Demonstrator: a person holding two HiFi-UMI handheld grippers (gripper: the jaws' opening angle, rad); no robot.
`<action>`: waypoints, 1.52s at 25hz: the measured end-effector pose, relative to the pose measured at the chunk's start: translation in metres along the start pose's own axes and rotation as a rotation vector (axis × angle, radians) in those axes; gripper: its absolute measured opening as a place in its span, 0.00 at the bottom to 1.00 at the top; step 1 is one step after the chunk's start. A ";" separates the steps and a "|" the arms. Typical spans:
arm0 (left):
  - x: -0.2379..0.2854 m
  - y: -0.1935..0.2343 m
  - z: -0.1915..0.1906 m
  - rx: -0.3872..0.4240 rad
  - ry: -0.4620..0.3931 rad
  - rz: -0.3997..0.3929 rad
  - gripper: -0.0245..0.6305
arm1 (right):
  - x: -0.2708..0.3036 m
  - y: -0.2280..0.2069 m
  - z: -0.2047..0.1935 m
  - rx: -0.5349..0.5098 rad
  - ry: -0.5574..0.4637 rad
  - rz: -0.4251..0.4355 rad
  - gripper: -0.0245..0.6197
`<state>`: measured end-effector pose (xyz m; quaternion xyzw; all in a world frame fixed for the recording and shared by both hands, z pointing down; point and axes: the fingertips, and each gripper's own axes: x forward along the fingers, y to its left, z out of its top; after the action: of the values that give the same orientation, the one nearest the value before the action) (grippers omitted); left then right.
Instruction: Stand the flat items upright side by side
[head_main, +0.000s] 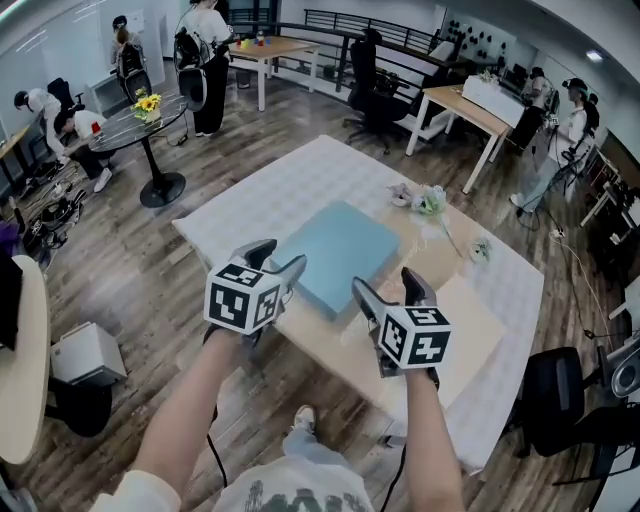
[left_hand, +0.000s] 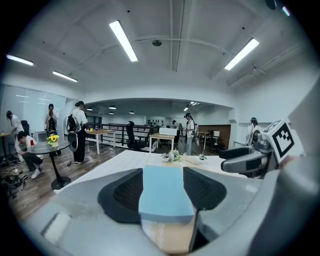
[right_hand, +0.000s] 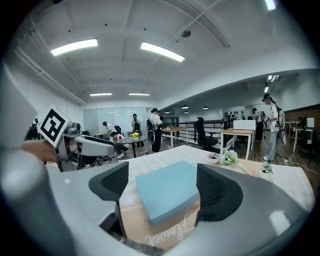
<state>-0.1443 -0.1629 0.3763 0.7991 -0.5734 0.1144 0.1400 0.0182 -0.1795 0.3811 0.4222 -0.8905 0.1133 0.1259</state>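
Note:
A pale blue flat slab (head_main: 340, 255) lies on a tan flat board (head_main: 425, 240) on the white-clothed table (head_main: 290, 185). A paler cream panel (head_main: 468, 335) lies flat at the front right. My left gripper (head_main: 280, 256) hovers at the slab's near-left edge, jaws open. My right gripper (head_main: 387, 280) stands open at the slab's near-right corner. In the left gripper view the slab (left_hand: 165, 192) shows ahead between the open pads, untouched. The right gripper view shows the slab (right_hand: 167, 195) and the board's printed script (right_hand: 165, 232) past its spread jaws.
Small artificial flowers (head_main: 428, 200) and a sprig (head_main: 480, 250) lie at the table's far right. A round black table with sunflowers (head_main: 145, 115) stands at left, a white box (head_main: 88, 355) on the floor, an office chair (head_main: 560, 400) at right. Several people stand around.

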 end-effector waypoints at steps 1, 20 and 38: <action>0.012 0.005 0.005 0.001 0.003 -0.004 0.43 | 0.010 -0.009 0.004 0.006 0.002 -0.005 0.68; 0.175 0.058 0.054 0.062 0.064 -0.078 0.43 | 0.130 -0.121 0.027 0.112 0.022 -0.096 0.68; 0.271 0.115 0.025 0.046 0.218 -0.359 0.46 | 0.176 -0.154 -0.026 0.334 0.129 -0.304 0.68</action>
<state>-0.1672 -0.4459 0.4569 0.8743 -0.4005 0.1864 0.2010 0.0341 -0.3936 0.4763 0.5582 -0.7758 0.2657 0.1266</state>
